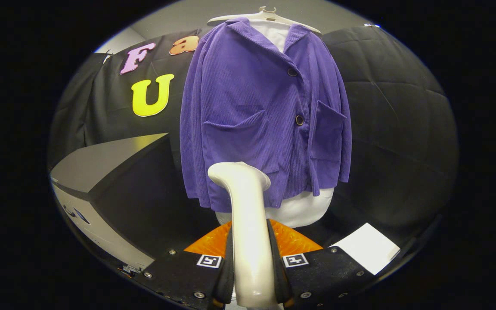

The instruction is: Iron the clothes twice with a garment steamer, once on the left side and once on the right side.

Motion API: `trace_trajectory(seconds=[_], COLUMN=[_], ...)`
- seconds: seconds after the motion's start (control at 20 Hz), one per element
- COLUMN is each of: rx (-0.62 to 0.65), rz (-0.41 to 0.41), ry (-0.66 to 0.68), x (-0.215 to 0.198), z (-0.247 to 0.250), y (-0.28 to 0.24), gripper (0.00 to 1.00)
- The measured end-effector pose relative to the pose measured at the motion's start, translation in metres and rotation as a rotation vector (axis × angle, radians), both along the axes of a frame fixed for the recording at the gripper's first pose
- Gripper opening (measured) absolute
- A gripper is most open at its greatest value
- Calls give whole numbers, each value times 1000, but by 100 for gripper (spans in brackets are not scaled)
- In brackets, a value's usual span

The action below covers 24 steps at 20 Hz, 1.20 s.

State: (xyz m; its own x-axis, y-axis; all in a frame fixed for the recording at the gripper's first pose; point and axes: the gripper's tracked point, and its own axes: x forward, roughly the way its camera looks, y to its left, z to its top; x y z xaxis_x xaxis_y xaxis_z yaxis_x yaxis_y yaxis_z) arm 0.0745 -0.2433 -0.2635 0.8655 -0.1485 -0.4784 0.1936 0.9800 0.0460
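Gripper view: gripper [251, 275] pinching cream garment steamer [248, 224] by its handle between both fingers, head raised toward jacket hem, presumably for starting a pass. Purple corduroy jacket [261, 112] hanging on hanger [265, 15] just beyond, buttoned, two patch pockets, over white shirt [304, 209]; hangs fairly smooth.

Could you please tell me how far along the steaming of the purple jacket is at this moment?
Done: the gripper is shut on the steamer, both fingers pressing its cream handle. In hand: the steamer head sits just short of the purple jacket, near the hem. Left: nothing here shows either pass finished, so the left and right sides apparently remain.
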Motion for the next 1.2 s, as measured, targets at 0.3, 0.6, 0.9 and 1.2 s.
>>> trace_trajectory(seconds=[0.3,0.6,0.9,1.2], rx=[16,27,58,67], rz=[-11,5,-13,-36], ry=[8,-49,-125,-223], x=[-38,-69,-84,-58], z=[14,59,112,176], y=[-10,-37,-77,-114], gripper=[37,37,37,37])
